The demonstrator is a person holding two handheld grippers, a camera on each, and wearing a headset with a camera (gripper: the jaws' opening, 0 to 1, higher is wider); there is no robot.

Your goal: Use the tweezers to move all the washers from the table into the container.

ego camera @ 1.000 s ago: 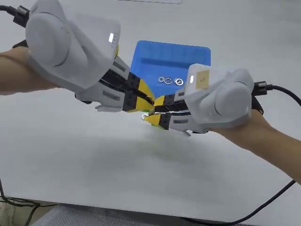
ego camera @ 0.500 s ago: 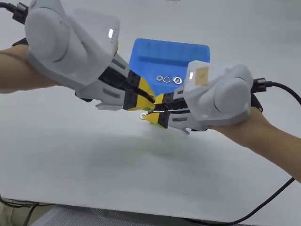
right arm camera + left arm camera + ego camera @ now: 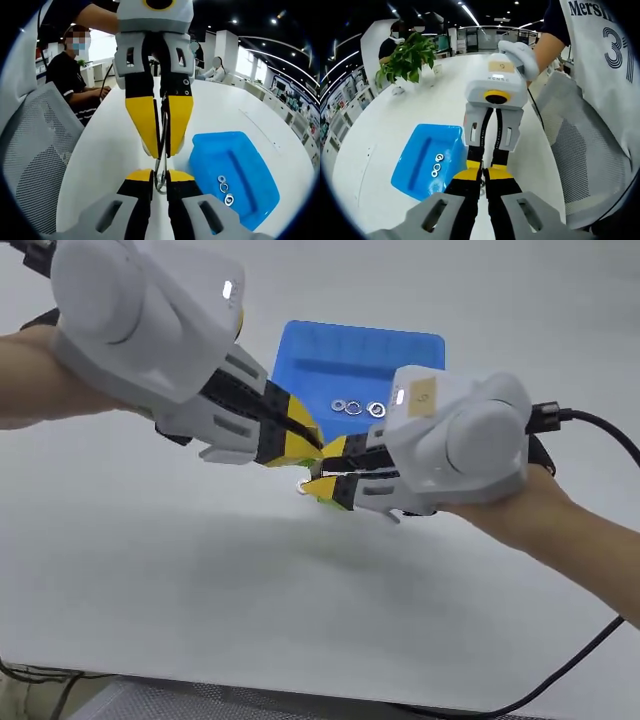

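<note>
On the white table point(image 3: 200, 580), the right gripper point(image 3: 328, 478) reaches in from 4 o'clock, its jaws clenched on the near end of the tweezers point(image 3: 160, 167). The left gripper point(image 3: 312, 448) meets it tip to tip from 10 o'clock, its yellow jaws also pinching the tweezers. At 12 o'clock, beyond the tips, stands the blue container point(image 3: 400, 350), with three washers point(image 3: 355, 407) lying inside.

We see bright, even overhead light on the white surface point(image 3: 200, 580), with a soft shadow point(image 3: 320, 540) on it. The washers point(image 3: 352, 407) glint. In the left gripper view ceiling strip lights point(image 3: 468, 11) glare; both gripper views bend strongly at their edges. The head view looks slightly soft.
</note>
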